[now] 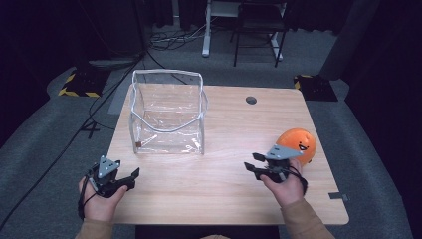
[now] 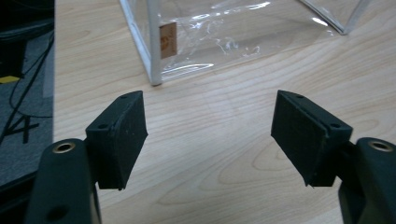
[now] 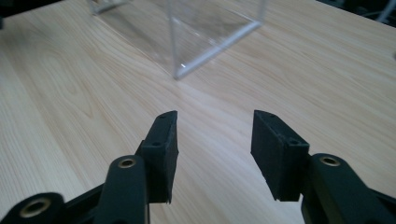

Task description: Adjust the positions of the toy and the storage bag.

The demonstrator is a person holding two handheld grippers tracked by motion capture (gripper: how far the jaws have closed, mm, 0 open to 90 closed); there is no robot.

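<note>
A clear plastic bag [image 1: 166, 114] with white trim stands open-topped on the back left of the wooden table [image 1: 224, 194]. An orange ball [image 1: 300, 141] with a small face lies near the right edge. My right gripper [image 1: 251, 161] hovers just left of the ball, apart from it and pointing left toward the bag. Its jaws are open with nothing between them [image 3: 215, 144]. My left gripper [image 1: 127, 169] sits near the front left edge, also open and empty [image 2: 210, 135]. It faces the bag's near corner [image 2: 156, 56], and the right gripper view shows another corner of the bag [image 3: 180, 70].
A round cable hole [image 1: 251, 100] sits in the table's far side. Beyond the table are a chair and desk legs [image 1: 256, 35], floor cables [image 1: 174, 37] and yellow-black striped pads [image 1: 79, 84]. Bare wood lies between the two grippers.
</note>
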